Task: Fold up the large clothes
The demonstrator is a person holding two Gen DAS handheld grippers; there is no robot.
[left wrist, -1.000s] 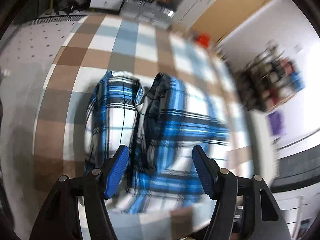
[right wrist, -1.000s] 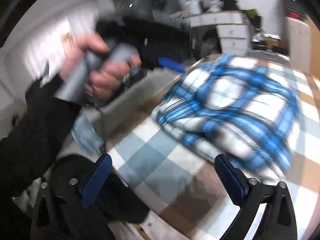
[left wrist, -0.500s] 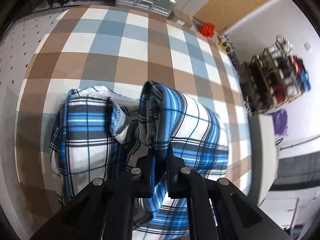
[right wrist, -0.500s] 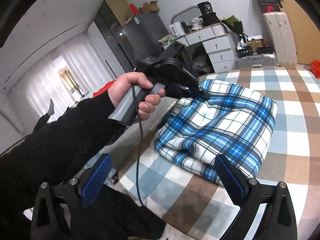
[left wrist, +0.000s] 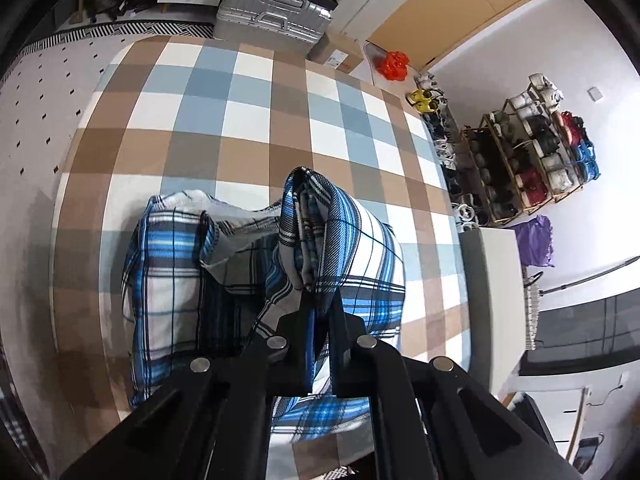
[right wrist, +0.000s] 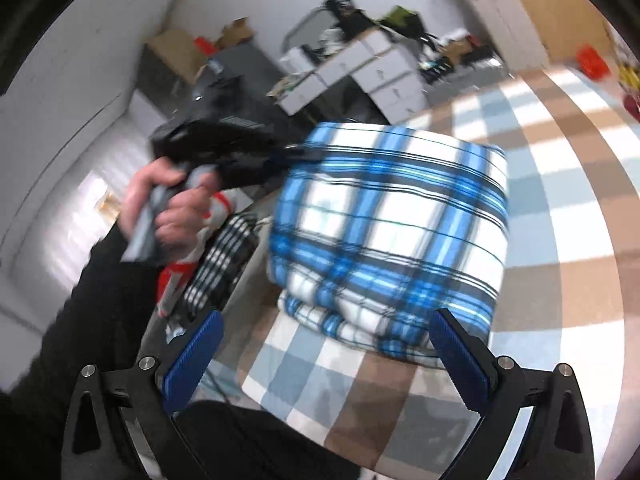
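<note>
- The blue plaid garment (left wrist: 256, 276) lies folded in a thick bundle on the bed (left wrist: 248, 120), near its front edge; everything else here is placed from it.
- Left of the garment, a strip of checked cover leads to the bed's rounded left edge, with pale dotted floor (left wrist: 36, 104) beyond.
- The left gripper (left wrist: 318, 312) has its jaws pressed together on a raised fold of the garment, lifting that edge up above the rest of the bundle.
- Behind the garment, the checked cover runs bare to the far edge; a silver suitcase (left wrist: 276, 16) stands past it, shut, contents hidden.
- Right of the garment, the cover narrows to the bed's right edge; beyond stands a shoe rack (left wrist: 528, 156) holding shoes.
- In the blurred right wrist view, the right gripper (right wrist: 324, 344) holds its jaws wide apart with nothing between them, just short of the garment's near corner.
- The person's left hand (right wrist: 168, 208) grips the other tool's handle at the garment's left.
</note>
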